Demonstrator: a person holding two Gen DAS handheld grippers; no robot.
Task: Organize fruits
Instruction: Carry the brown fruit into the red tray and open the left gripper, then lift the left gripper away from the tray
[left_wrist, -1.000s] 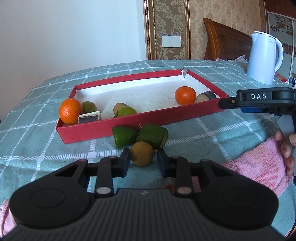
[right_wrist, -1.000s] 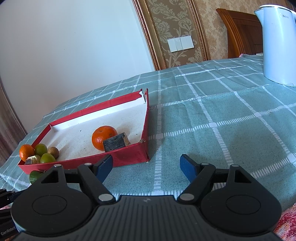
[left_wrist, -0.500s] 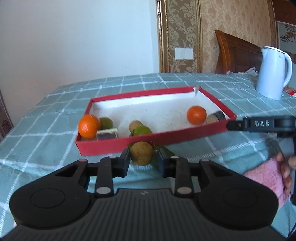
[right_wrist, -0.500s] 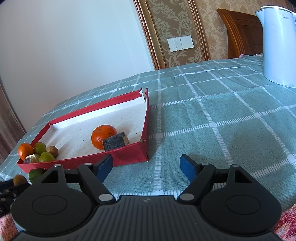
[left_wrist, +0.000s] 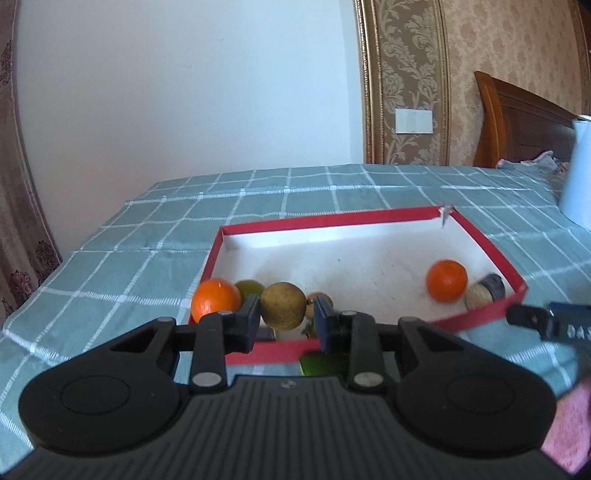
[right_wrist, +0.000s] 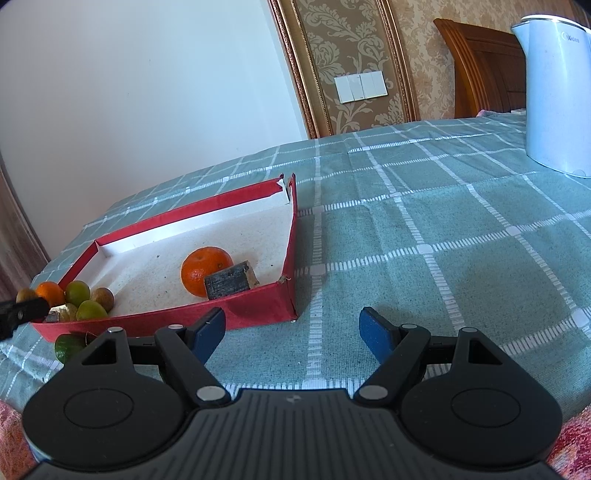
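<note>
My left gripper is shut on a round brown fruit and holds it above the near left corner of the red tray. In the tray lie an orange and a green fruit at the left, and a second orange with a cut brown piece at the right. A green fruit lies on the cloth in front of the tray. My right gripper is open and empty over the cloth, right of the tray.
A white kettle stands at the far right on the green checked tablecloth. A wooden headboard and wall stand behind. Pink cloth covers the near right edge.
My left gripper has lifted the brown fruit off the cloth and carried it up and forward over the tray's near wall. The right gripper has stayed still and open.
</note>
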